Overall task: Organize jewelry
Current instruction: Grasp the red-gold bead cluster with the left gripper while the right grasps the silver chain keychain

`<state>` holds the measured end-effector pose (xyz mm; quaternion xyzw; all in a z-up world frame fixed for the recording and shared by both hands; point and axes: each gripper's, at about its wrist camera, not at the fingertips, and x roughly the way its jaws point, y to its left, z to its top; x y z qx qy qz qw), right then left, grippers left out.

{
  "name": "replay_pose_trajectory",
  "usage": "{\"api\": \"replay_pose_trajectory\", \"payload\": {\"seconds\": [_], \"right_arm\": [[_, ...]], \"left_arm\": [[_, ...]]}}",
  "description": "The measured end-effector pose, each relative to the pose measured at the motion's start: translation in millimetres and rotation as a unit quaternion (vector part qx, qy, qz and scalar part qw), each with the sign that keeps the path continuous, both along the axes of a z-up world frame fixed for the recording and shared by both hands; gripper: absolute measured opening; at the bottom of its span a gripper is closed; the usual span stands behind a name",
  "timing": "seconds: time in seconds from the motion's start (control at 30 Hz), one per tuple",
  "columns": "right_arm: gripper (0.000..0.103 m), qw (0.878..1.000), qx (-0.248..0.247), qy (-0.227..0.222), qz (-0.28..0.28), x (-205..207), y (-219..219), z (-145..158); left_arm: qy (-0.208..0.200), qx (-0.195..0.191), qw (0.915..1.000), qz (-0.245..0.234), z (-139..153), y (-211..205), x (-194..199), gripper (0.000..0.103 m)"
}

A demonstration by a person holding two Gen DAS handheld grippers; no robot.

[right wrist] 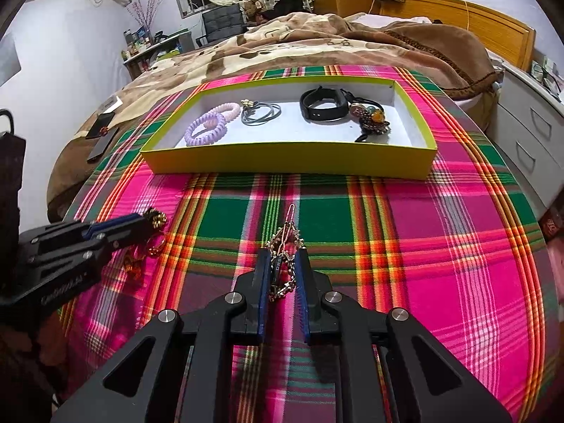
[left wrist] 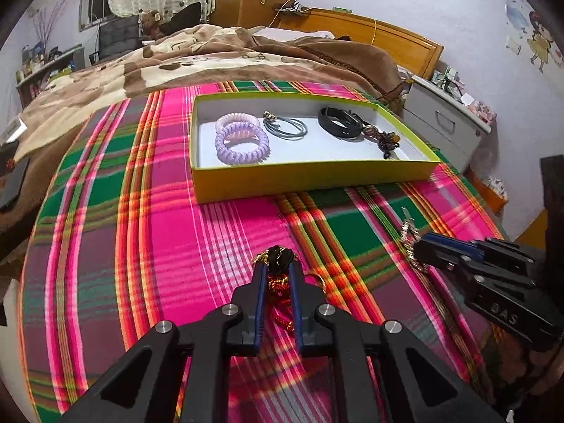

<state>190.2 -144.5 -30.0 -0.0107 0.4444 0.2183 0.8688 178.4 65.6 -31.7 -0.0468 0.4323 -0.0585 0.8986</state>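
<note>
A yellow-green box (left wrist: 310,178) (right wrist: 289,160) sits on the plaid cloth and holds two purple spiral hair ties (left wrist: 241,141) (right wrist: 208,128), a grey cord bracelet (left wrist: 285,128) (right wrist: 261,114), a black band (left wrist: 338,125) (right wrist: 322,107) and a beaded piece (left wrist: 387,141) (right wrist: 373,121). My left gripper (left wrist: 278,264) (right wrist: 148,222) is shut on a red, gold and black ornament (left wrist: 280,282) on the cloth. My right gripper (right wrist: 285,259) (left wrist: 419,250) is closed around a gold chain hair clip (right wrist: 287,243) (left wrist: 409,236) on the cloth.
The pink and green plaid cloth (left wrist: 141,211) (right wrist: 440,246) covers the bed's near end. A brown blanket (left wrist: 176,56) lies behind the box. A white drawer unit (left wrist: 444,120) (right wrist: 528,130) stands to the right. A dark phone (right wrist: 102,141) lies at the left.
</note>
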Motion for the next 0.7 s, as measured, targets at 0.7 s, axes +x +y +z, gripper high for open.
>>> {"api": "replay_pose_trajectory", "payload": {"seconds": [0.7], "right_arm": [[0.004, 1.0, 0.014, -0.006, -0.017, -11.9, -25.9, 7.0]], "left_arm": [[-0.039, -0.009, 0.9985, 0.038, 17.7, 32.6, -32.1, 0.012]]}}
